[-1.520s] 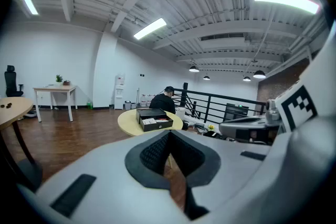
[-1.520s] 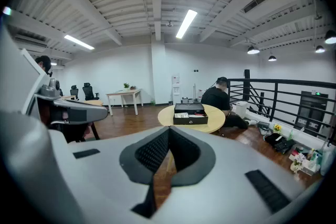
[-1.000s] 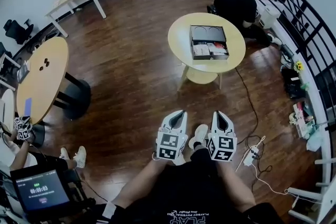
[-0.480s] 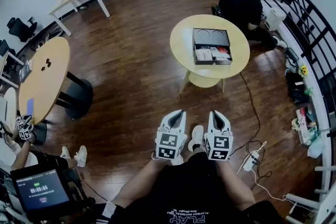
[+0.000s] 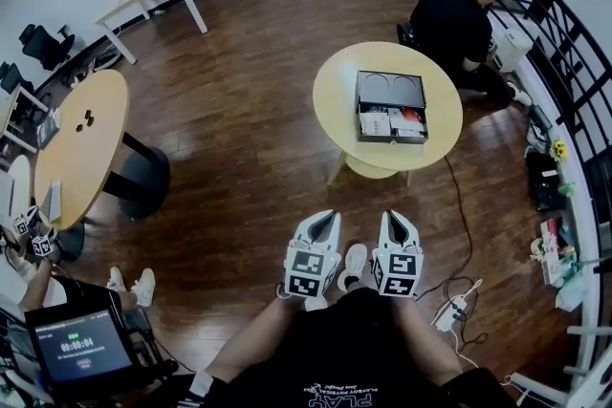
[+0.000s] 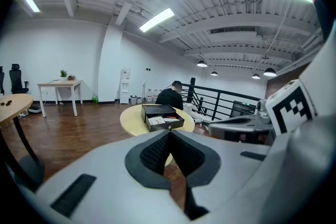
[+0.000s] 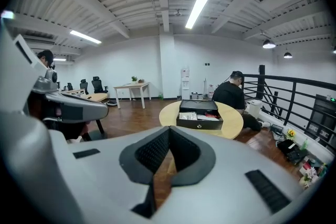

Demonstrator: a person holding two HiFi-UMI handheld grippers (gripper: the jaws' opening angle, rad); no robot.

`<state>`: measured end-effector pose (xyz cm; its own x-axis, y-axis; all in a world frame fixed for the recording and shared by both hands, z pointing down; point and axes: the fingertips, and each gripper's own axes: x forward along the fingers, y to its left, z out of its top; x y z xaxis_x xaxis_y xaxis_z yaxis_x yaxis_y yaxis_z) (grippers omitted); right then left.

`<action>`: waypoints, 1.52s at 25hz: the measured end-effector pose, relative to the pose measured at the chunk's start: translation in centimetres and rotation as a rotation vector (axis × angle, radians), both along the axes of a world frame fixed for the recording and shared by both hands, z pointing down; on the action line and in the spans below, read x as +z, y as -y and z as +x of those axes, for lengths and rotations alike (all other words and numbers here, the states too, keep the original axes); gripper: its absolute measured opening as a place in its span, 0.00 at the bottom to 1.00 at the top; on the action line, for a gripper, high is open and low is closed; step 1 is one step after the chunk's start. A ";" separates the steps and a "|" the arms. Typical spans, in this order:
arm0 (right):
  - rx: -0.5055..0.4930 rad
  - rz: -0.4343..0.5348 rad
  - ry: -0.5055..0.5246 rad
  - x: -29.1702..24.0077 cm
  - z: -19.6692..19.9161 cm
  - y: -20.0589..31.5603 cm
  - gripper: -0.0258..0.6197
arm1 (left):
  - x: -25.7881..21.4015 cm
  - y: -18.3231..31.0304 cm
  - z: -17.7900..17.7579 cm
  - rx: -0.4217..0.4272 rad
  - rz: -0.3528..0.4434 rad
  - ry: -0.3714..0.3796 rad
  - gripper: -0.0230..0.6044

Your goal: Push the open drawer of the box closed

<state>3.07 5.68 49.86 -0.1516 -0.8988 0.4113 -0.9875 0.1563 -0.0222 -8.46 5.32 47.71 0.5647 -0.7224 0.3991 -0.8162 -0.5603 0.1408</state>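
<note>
While both grippers hang low in front of the person, well short of the round table (image 5: 337, 96), the box (image 5: 390, 89) sits right of the tabletop's centre. Its drawer (image 5: 392, 124) is drawn out toward the table's near edge. The left gripper (image 5: 322, 223) has its jaws pressed together with nothing between them, and the right gripper (image 5: 395, 223) is likewise closed on nothing; each gripper's own view confirms this.

The box appears rigid and dark. The drawer carries loose contents (image 5: 390, 121), pale and red, too small to identify. The front panel (image 7: 199, 124) faces the person, flat and stiff, with a small pale knob at its middle.

Handling, as a judgement: no grasp is needed. Closed jaw tips set against the panel near the knob should drive the drawer straight, whereas an off-centre push may skew it in its guides. The box looks light enough to slide on the smooth tabletop toward the far edge, beyond which a person in black (image 5: 454, 19) crouches. Bracing the far side of the box with the other gripper would guard against this.
</note>
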 end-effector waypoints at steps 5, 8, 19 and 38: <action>-0.007 -0.026 0.011 1.1 1.2 4.0 0.05 | 0.4 4.0 1.0 -0.022 -0.009 0.014 0.03; -0.002 -0.042 0.024 1.5 1.3 4.8 0.05 | 1.0 5.1 0.9 -0.024 -0.009 0.029 0.03; -0.030 -0.100 0.061 3.6 3.3 8.4 0.05 | 2.3 8.7 3.6 -0.006 -0.042 0.039 0.03; -0.093 -0.101 0.094 4.0 5.9 13.8 0.05 | 2.3 14.3 6.2 -0.047 -0.032 0.109 0.03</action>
<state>8.99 -8.14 53.84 -0.2740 -0.8340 0.4789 -0.9617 0.2391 -0.1337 -2.29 -8.98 49.98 0.4828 -0.7328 0.4795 -0.8528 -0.5179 0.0672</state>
